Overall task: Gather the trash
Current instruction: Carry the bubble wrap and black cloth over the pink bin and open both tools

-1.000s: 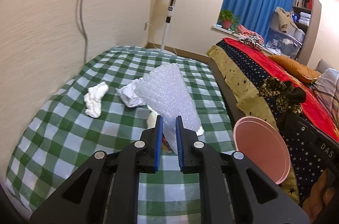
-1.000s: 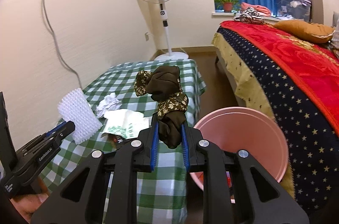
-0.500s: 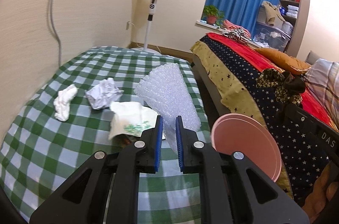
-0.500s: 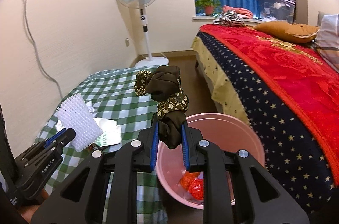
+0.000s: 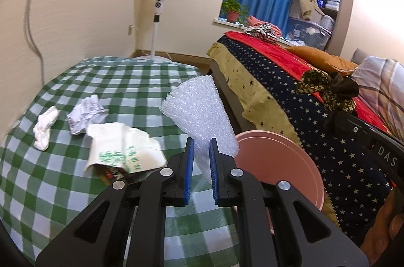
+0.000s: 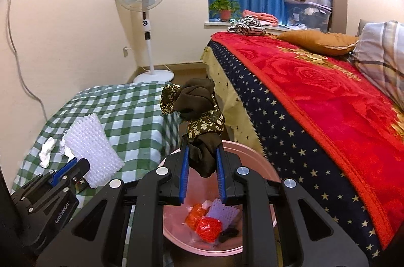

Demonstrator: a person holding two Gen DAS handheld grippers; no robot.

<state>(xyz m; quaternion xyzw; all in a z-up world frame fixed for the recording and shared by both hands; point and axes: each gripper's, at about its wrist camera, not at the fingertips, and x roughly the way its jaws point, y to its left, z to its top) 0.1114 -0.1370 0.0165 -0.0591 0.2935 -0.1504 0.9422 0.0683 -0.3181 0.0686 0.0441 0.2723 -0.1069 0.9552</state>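
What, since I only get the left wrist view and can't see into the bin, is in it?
Observer: The bin holds crumpled red wrappers, a white bubbled piece and a small dark item that I can't identify.
Operator: Is the right gripper over it?
Observer: Yes. The right gripper points down at the opening, with its fingers shut on the dark cloth. The cloth's lower end hangs over the bin.
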